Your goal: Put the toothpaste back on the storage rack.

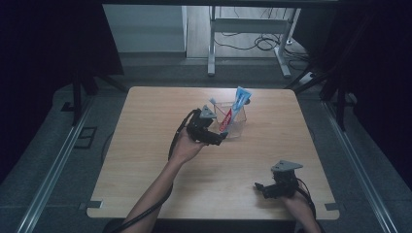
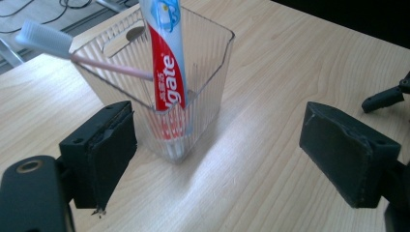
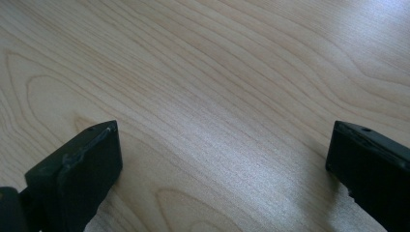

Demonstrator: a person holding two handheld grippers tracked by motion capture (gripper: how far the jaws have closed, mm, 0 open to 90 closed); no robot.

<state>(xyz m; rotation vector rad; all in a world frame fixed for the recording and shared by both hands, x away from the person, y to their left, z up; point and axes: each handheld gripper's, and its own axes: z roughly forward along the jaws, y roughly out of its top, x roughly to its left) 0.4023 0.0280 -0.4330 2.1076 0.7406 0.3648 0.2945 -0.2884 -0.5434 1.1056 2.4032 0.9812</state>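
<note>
Nearest, at about five o'clock on the tabletop, the right gripper rests with fingers spread wide, holding nothing. Farther in, the left gripper stands wide open just short of the clear ribbed plastic cup, at about twelve o'clock. It looks light, rigid and slick; squeeze its lower walls gently. Upright toothpaste tube and leaning toothbrush make it top-heavy.

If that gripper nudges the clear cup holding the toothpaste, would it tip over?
Probably fairly easily. The clear cup looks like thin, light plastic, and the toothpaste tube and toothbrush lean well above its rim, so it seems top-heavy. Its ribbed walls may help the open left gripper grip.
</note>
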